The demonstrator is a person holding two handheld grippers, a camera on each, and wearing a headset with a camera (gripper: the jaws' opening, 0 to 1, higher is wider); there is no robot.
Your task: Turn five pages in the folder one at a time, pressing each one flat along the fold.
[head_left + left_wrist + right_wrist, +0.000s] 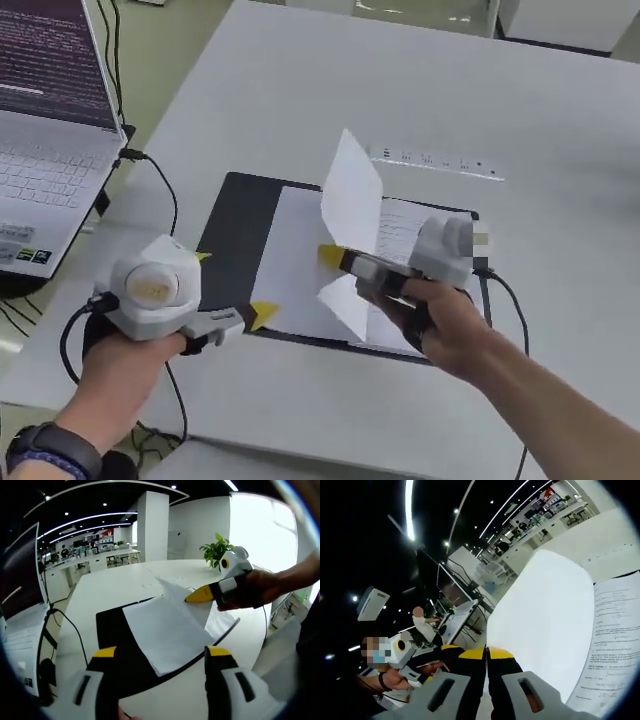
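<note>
While the right gripper [333,256] pinches a page [352,195], the fold lies hidden.

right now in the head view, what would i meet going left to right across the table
laptop → left tool → lifted page → power strip
</note>
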